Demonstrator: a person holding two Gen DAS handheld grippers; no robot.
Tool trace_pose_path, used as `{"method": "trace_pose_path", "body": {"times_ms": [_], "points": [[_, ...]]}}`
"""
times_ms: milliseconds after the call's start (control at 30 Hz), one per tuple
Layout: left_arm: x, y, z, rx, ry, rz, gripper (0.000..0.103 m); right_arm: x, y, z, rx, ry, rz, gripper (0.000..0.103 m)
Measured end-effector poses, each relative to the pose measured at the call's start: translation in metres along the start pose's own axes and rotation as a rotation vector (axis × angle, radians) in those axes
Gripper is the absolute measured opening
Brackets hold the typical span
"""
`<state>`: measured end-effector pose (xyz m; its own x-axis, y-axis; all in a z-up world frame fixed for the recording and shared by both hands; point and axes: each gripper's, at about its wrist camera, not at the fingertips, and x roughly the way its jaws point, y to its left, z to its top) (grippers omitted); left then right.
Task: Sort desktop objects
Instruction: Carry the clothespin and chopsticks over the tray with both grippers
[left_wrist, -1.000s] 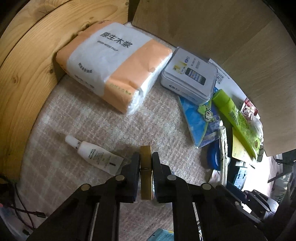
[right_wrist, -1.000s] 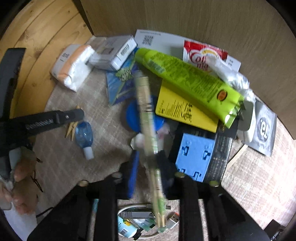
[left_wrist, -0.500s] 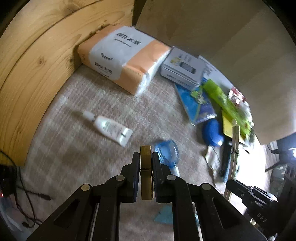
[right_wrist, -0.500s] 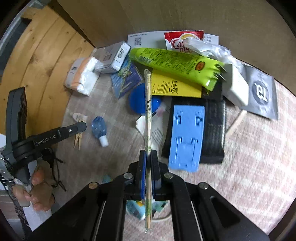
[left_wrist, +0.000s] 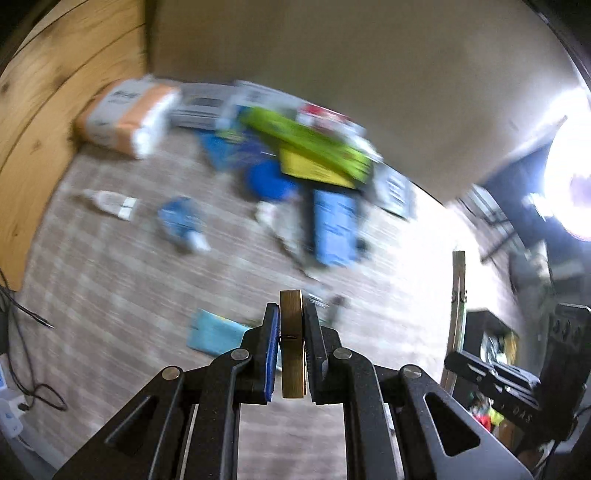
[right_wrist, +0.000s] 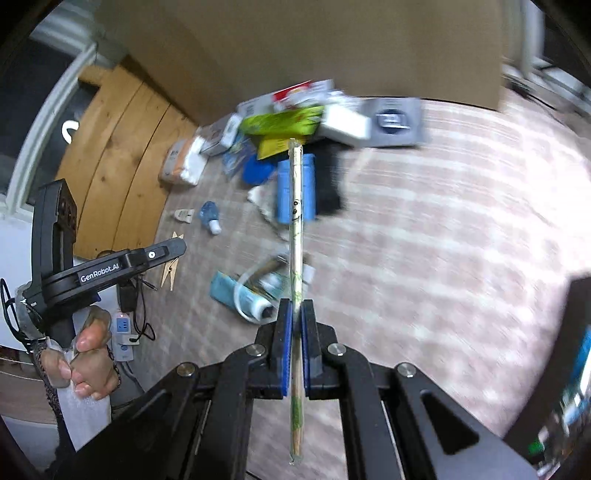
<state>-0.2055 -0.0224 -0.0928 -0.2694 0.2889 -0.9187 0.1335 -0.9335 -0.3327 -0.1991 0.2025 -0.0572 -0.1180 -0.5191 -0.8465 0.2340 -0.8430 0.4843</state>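
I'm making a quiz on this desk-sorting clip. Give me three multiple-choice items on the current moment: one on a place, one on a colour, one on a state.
1. Where does the tissue pack lie?
A. against the wooden side panel
B. on top of the green tube
C. between the left gripper's pads

2. What colour is the long tube in the pile?
A. red
B. bright green
C. black

3. What is the right gripper doing?
A. standing wide open and empty
B. clamped on a blue bottle
C. shut on wrapped chopsticks

Answers:
1 A: the pack sits in the corner beside the wooden panel.
2 B: the tube shows bright green in both views.
3 C: the blue pads press the thin wrapped sticks, which poke out in front of and behind the jaws; the left gripper likewise holds a wooden clothespin.
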Motion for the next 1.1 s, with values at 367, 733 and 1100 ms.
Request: {"method": "trace_pose_path", "body": {"times_ms": [367,733,1100], "points": [[0.014,-0.172,-0.078,0.229,0.068,-0.108,0.012,-0.118,-0.122,-0.080,0.156,-0.121,-0.109,0.005],[0.047,-0.302,-0.150,0.362,0.149,-0.139,0.012,-0.197,-0.234,-0.146,0.262,-0.162,-0.197,0.005],[0.068,-0.380,-0.182,0.437,0.206,-0.179,0.012,-0.212,-0.290,-0.171,0.313,-0.155,-0.213,0.005]]}}
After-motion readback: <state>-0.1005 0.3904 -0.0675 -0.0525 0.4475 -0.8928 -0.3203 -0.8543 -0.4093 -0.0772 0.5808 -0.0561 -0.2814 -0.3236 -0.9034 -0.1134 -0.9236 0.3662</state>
